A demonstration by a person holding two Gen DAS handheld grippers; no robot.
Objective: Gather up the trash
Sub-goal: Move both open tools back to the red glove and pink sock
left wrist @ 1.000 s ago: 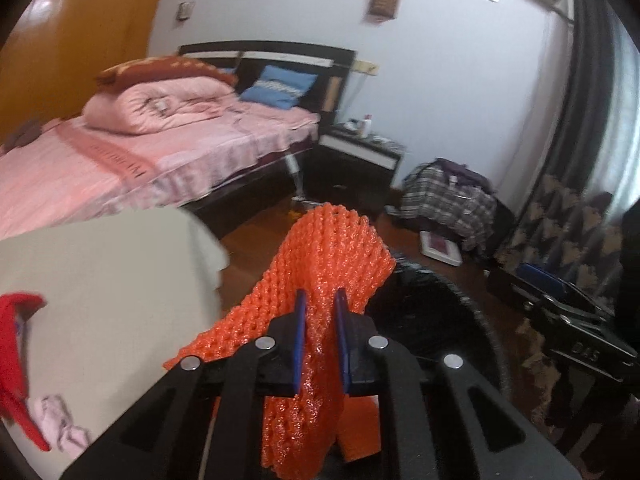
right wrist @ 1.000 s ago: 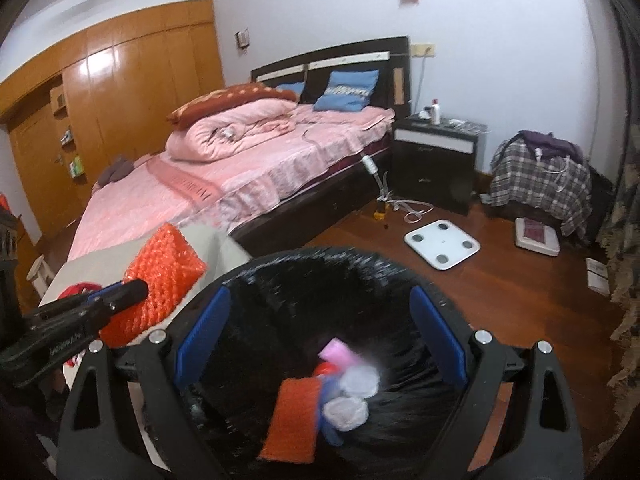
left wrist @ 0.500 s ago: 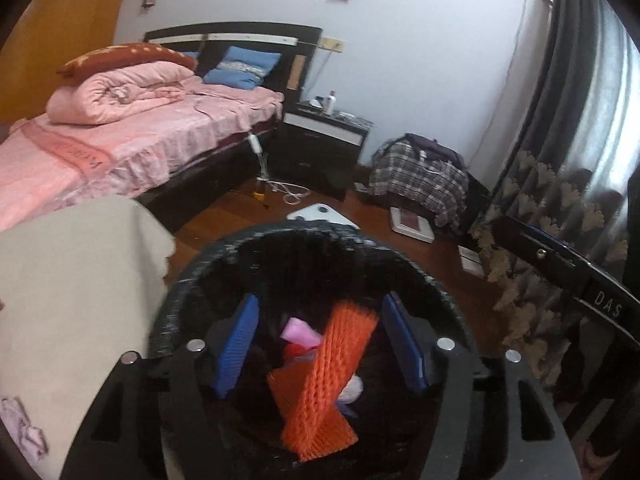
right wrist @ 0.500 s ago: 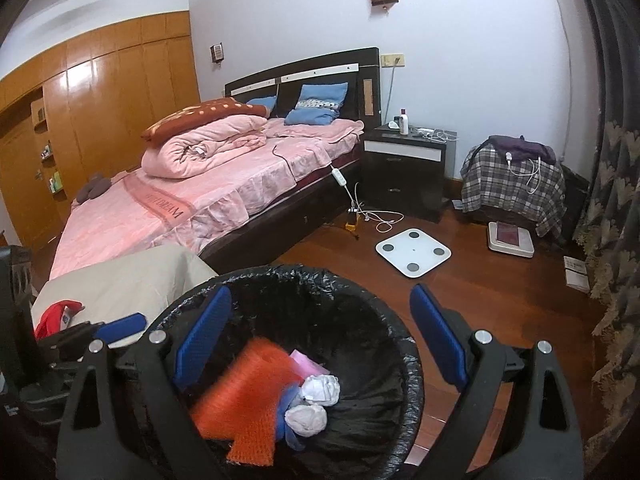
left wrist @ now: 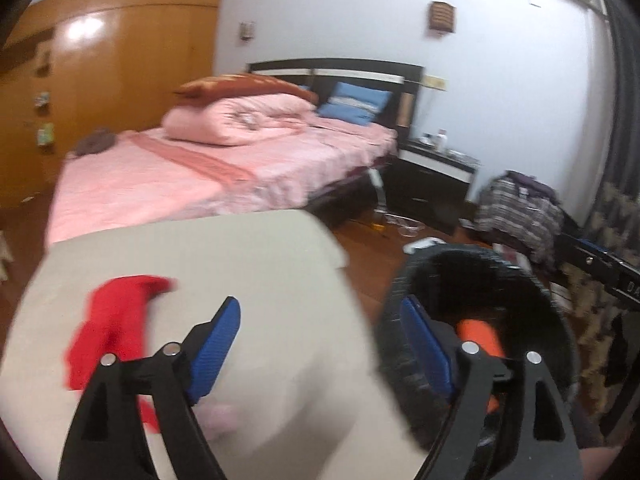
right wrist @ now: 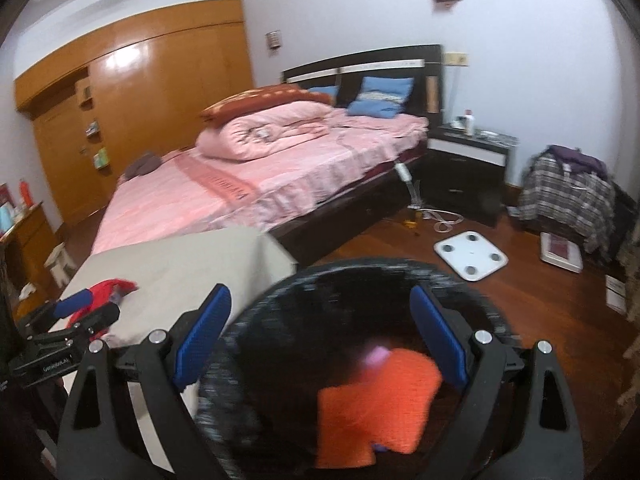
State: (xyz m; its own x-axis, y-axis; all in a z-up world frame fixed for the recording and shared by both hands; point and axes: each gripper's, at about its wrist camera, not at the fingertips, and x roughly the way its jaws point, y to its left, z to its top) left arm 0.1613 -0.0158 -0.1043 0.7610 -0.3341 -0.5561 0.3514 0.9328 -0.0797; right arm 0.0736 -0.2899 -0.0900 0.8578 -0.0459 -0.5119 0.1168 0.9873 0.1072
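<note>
A bedroom, mid-cleanup: the left gripper (left wrist: 320, 348) hangs over the beige table (left wrist: 256, 264), its blue-padded jaws spreading wider with nothing between them. Just beyond its left finger lies a red wrapper (left wrist: 116, 328), blurred, and a pale pink scrap (left wrist: 220, 416) sits on the table close beneath the jaws. To the right stands the black-lined bin (left wrist: 540, 292), right beside the table's edge, with the orange foam net (left wrist: 478, 334) lying inside it.

The right gripper (right wrist: 320, 336) is poised over the bin — jaws wide apart, holding nothing. From this side the net rests flat in the bin's bottom next to a small pink piece (right wrist: 376, 356). Behind, a bed (right wrist: 256, 184) with pink covers and a white scale (right wrist: 470, 255) on the wooden floor (right wrist: 540, 300).
</note>
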